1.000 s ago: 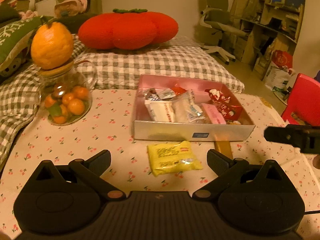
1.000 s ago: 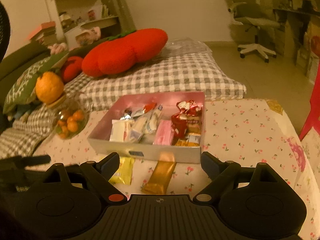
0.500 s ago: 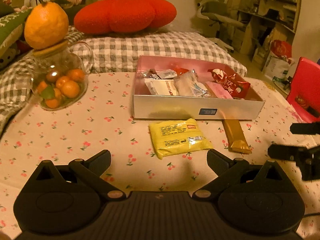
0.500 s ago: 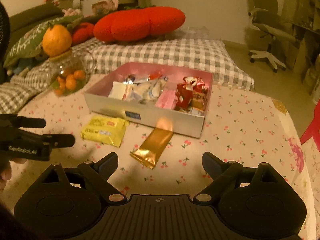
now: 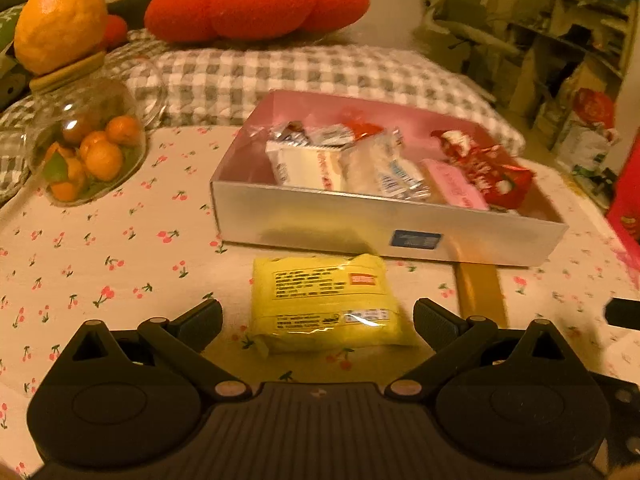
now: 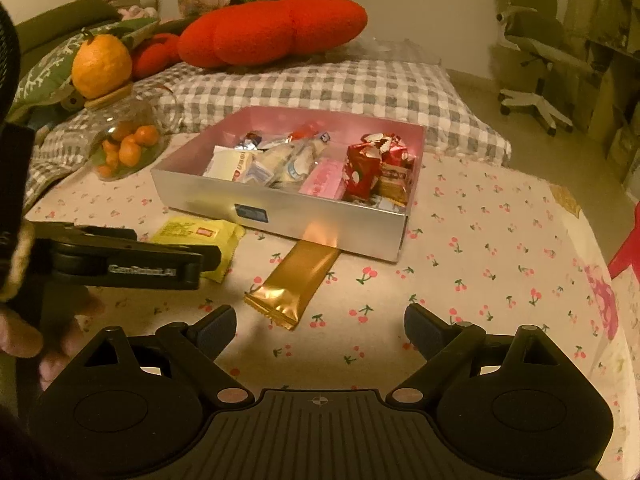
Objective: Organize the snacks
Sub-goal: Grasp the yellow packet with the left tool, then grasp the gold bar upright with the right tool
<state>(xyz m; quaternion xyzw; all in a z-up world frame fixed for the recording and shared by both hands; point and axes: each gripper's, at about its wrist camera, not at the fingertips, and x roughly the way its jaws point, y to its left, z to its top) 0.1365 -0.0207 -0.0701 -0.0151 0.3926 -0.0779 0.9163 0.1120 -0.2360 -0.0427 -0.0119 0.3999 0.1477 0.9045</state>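
Observation:
A yellow snack packet [image 5: 324, 304] lies flat on the cherry-print cloth, just in front of a silver box [image 5: 360, 220] that holds several wrapped snacks. My left gripper [image 5: 318, 320] is open and low over the cloth. The packet sits between its fingertips, and the pads stand clear of it. A gold bar [image 6: 296, 280] lies with its far end against the box wall [image 6: 280, 212]. My right gripper [image 6: 320, 326] is open just short of the bar's near end, with nothing between its fingers. In the right wrist view the left gripper [image 6: 208, 258] reaches in over the yellow packet [image 6: 196, 236].
A glass jar of small oranges [image 5: 84, 148] with a big orange [image 5: 60, 20] on top stands at the left. Behind the box are a checked cushion [image 5: 300, 72] and a red plush [image 5: 256, 0]. A hand [image 6: 24, 340] holds the left gripper. An office chair [image 6: 532, 40] stands far right.
Both grippers have sunk toward the cloth. The left one moved forward, so the yellow packet now lies between its fingers. The right one came nearer the gold bar.

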